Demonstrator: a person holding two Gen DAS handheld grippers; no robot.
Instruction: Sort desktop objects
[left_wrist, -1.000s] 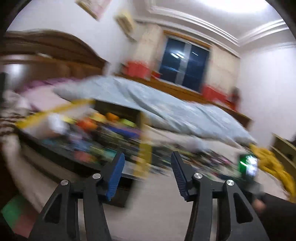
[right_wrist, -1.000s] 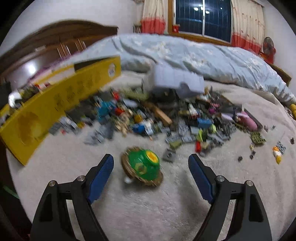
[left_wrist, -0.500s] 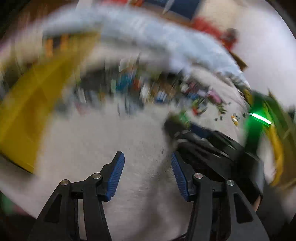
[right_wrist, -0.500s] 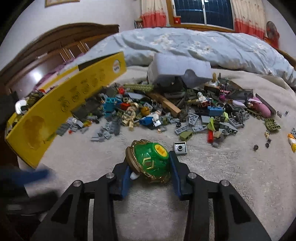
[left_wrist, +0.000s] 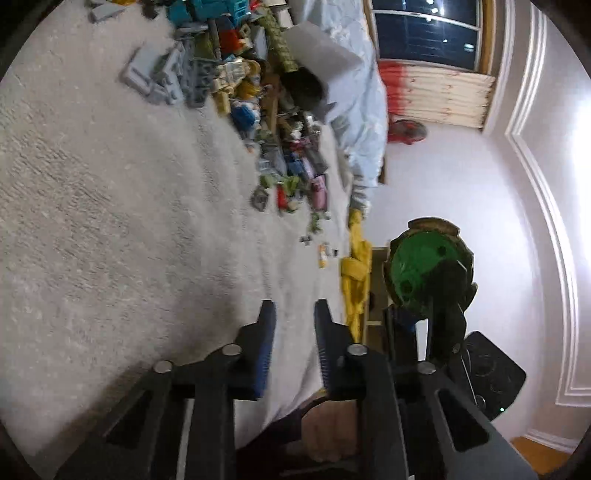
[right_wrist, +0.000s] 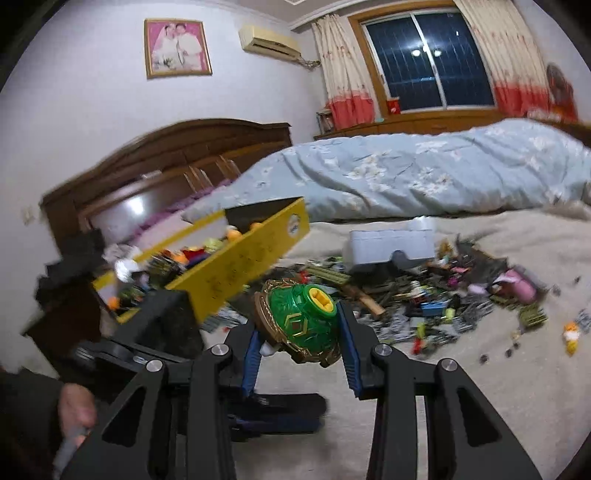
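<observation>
On a bedroom's pale blanket (right_wrist: 461, 406) strewn with bricks, my right gripper (right_wrist: 299, 328) clamps the green spinning top (right_wrist: 301, 323); I should carry it level to the yellow box (right_wrist: 243, 269). My left gripper (left_wrist: 291, 314) is closing on nothing.

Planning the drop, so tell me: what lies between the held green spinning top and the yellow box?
Right wrist view: nothing on the direct line from the green spinning top to the yellow box; the left gripper sits lower.

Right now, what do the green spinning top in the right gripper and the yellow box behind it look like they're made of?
The green spinning top looks like glossy moulded plastic: sharp relief, bright highlights, a gold-painted rim that could pass for metal. The yellow box looks like printed cardboard: thin flat matte walls, though blur leaves that unsure.
</observation>
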